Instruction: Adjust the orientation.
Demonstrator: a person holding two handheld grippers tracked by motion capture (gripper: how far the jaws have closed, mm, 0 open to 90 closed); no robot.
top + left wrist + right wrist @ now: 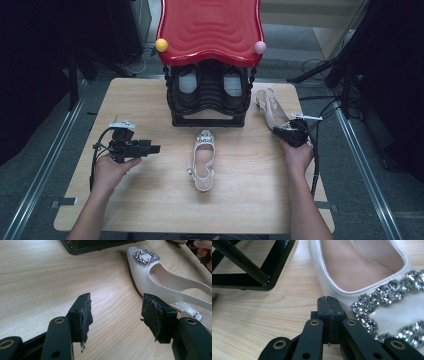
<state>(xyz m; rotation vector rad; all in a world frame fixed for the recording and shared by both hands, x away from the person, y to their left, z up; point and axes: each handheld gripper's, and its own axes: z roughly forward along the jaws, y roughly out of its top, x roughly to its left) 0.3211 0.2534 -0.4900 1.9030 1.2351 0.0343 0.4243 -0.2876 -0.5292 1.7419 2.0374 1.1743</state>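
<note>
The white slingback shoe with a rhinestone buckle lies near the wooden table's right edge, beside the black shoe rack. The right gripper, jaws together and empty, touches its toe. The left gripper, jaws apart, hovers over bare wood beside a second white shoe.

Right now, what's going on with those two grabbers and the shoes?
Left gripper open, holding nothing. Right gripper shut, empty, at the far shoe's toe. Near shoe lies mid-table. Black shoe rack close beside.

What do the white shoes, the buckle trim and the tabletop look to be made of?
White shoe: smooth, faintly glossy leather or a synthetic, judging by its soft sheen. Buckle trim: faceted clear stones in a metal-looking frame, likely rhinestones. Tabletop: pale wood grain, matte, possibly laminate.
</note>
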